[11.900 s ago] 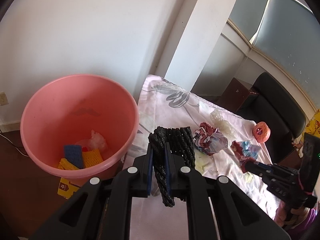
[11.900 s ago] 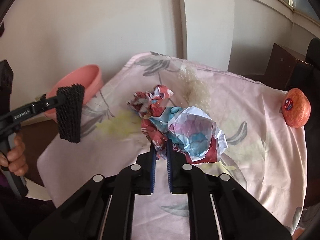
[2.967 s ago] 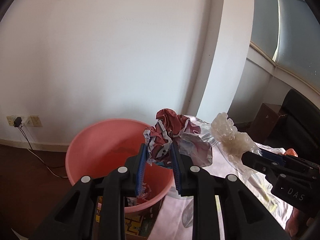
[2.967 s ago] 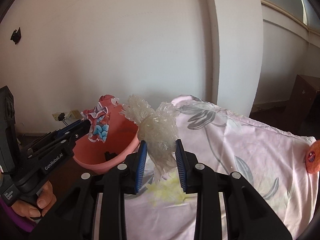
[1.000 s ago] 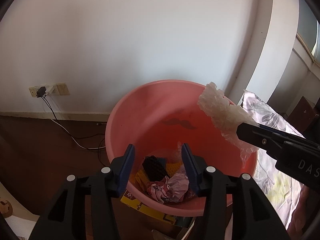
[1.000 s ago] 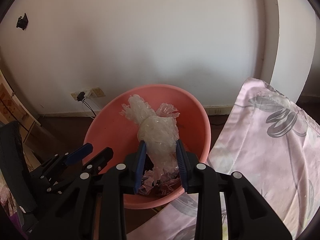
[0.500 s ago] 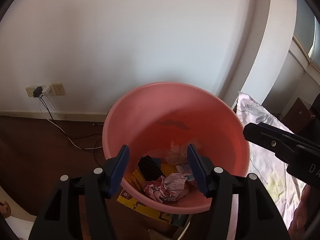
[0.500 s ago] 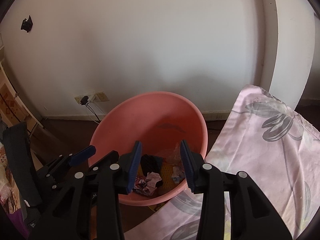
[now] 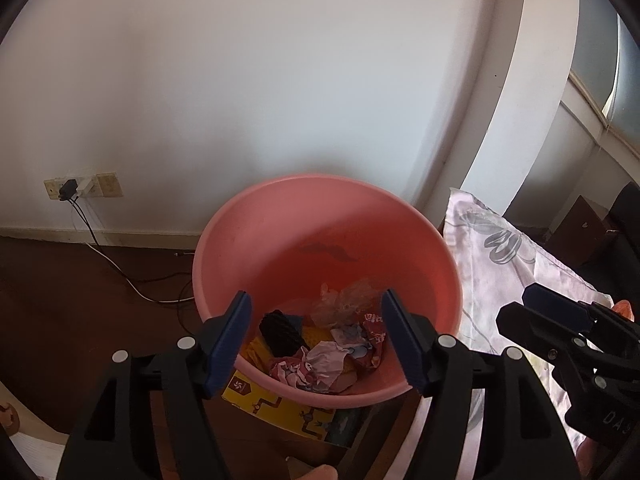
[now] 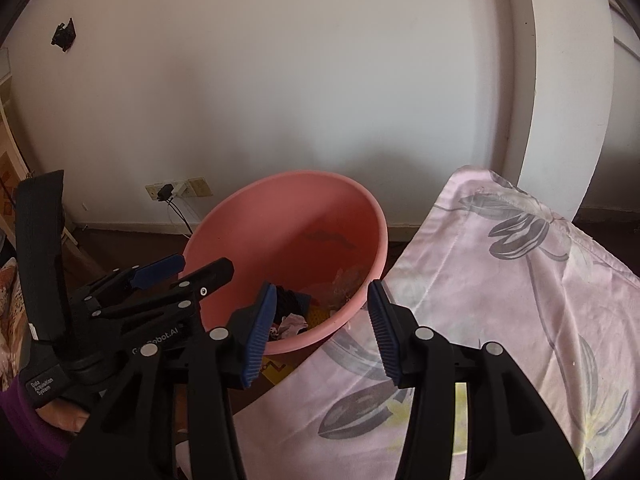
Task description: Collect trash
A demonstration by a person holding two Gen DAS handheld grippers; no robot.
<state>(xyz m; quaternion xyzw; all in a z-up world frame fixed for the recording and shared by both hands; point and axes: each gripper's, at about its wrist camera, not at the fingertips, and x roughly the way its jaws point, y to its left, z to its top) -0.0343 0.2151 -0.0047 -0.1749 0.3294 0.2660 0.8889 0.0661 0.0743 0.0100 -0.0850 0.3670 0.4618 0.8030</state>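
Note:
The pink bucket (image 9: 280, 240) stands on the floor beside the table. Inside it lie a clear plastic wad (image 9: 348, 300), a black mesh piece (image 9: 280, 330) and crumpled printed papers (image 9: 320, 360). My left gripper (image 9: 316, 308) hovers above the bucket's near rim, its jaws opening wide with nothing between them. My right gripper (image 10: 322, 296) hangs over the gap between the bucket (image 10: 288, 220) and the table; its jaws are opening too and hold nothing. In the right wrist view the left gripper (image 10: 200, 266) shows at the left; in the left wrist view the right gripper (image 9: 552, 312) is at the right.
The table under a pink flowered cloth (image 10: 500, 300) lies right of the bucket. A yellow box (image 9: 272, 404) lies under the bucket. Wall sockets with a cable (image 9: 80, 188) sit low on the white wall. An orange fruit (image 9: 624, 308) peeks behind the right gripper.
The clear plastic wad left the right gripper and now lies in the bucket. Both pairs of jaws have spread wider. The right gripper drew back toward the table.

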